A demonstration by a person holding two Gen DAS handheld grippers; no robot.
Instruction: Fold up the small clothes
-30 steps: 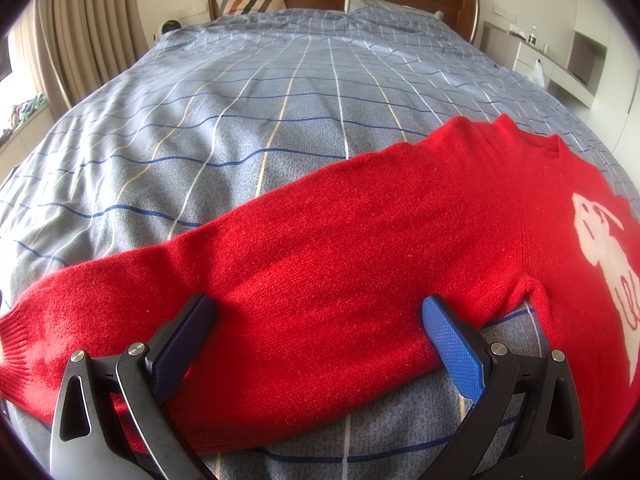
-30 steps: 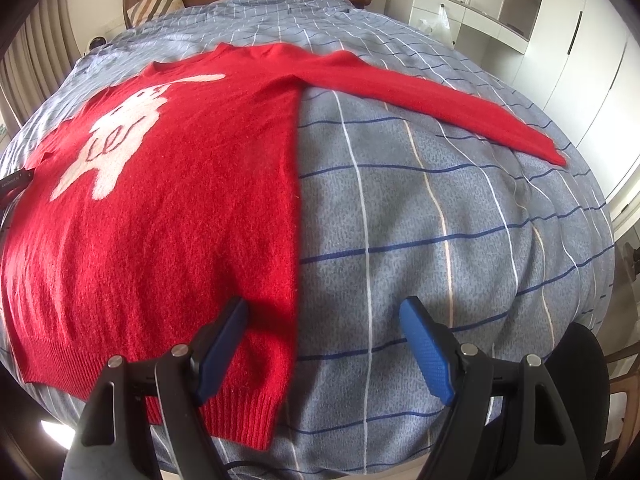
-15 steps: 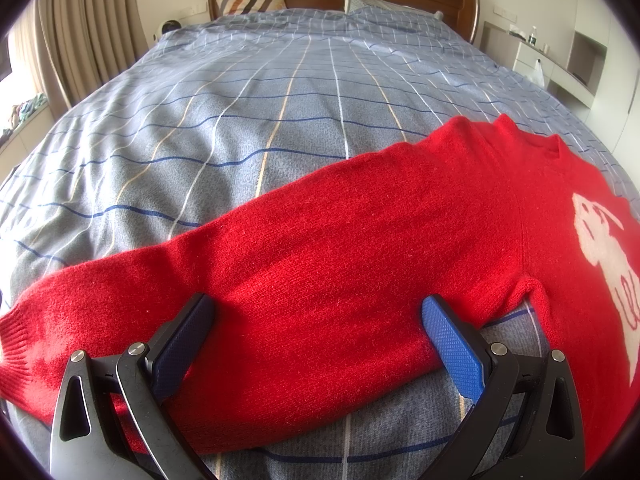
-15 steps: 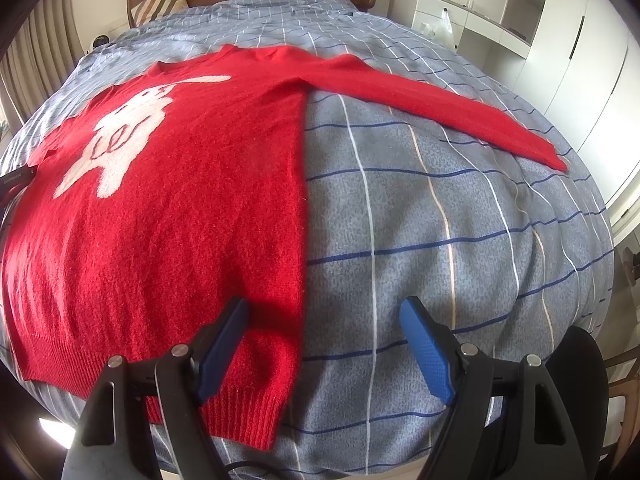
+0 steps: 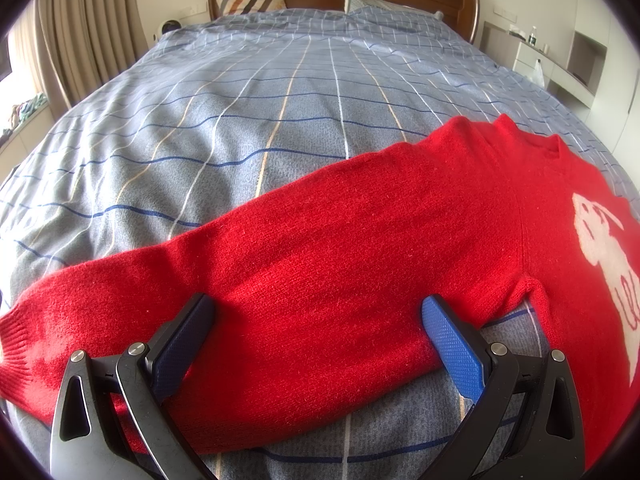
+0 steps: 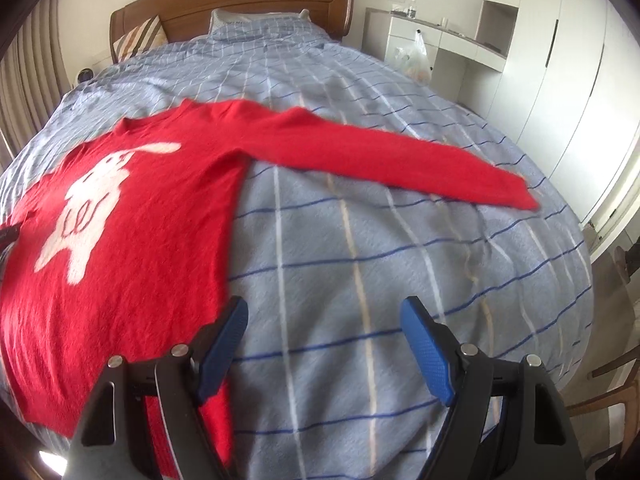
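A red sweater (image 5: pixel 360 264) with a white animal figure (image 6: pixel 86 208) knitted on its chest lies flat, front up, on a bed covered by a blue-grey checked quilt (image 5: pixel 280 100). At the far left of the spread, 1 sleeve (image 5: pixel 192 280) runs out sideways, its ribbed cuff at the left edge of the left wrist view. The left gripper (image 5: pixel 318 320) hangs low over this sleeve with its 2 blue-padded fingers (image 5: pixel 452 348) spread wide, 1 on each side of the sleeve's width; the pads do not press the knit, and whether their tips touch it cannot be told. To the right of the sleeve comes the shoulder, the neckline and then the body with the white figure. In the right wrist view the body fills the left half, its hem near the bottom edge, and the other sleeve (image 6: pixel 400 160) stretches away to the right across the quilt, its cuff well apart from the body. The right gripper (image 6: pixel 324 320) is above bare quilt just beside the body's right side edge, its 2 fingers (image 6: pixel 424 352) spread wide with nothing between them; the left finger overlaps the sweater's edge in the picture. That view is slightly blurred. Beyond the sweater stand a wooden headboard (image 6: pixel 240 4) with pillows, and at the right white cabinets (image 6: pixel 560 60).
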